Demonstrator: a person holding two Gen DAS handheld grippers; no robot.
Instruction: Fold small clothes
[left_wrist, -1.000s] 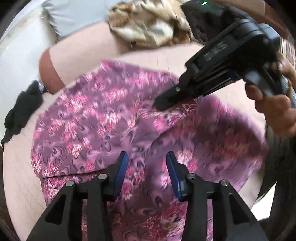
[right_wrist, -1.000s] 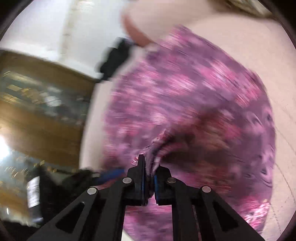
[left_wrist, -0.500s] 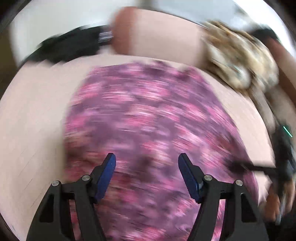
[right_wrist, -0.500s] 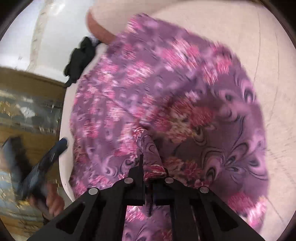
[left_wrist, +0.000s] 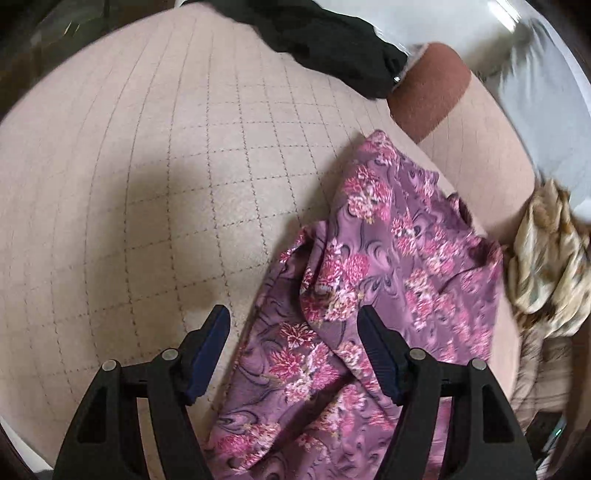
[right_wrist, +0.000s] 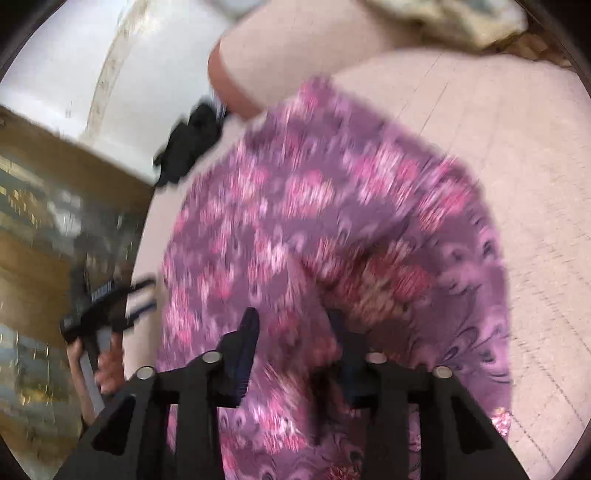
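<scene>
On the checked sofa cushion (left_wrist: 155, 192), folding barely begun.
Left gripper (left_wrist: 293, 328) wide, empty; right gripper (right_wrist: 291, 332) jaws just opening, releasing the purple floral garment (left_wrist: 388, 258), rumpled, unfolded; beyond, a beige patterned cloth (left_wrist: 546, 258) waits.

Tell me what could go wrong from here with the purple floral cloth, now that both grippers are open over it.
1. The right gripper has just been opening; the purple floral cloth is loose between its fingers, so the raised fold may slump.
2. The left gripper sits over the cloth's bunched edge and could pinch several layers.
3. The tan patterned garment lies right beside the cloth and might get dragged along.
</scene>
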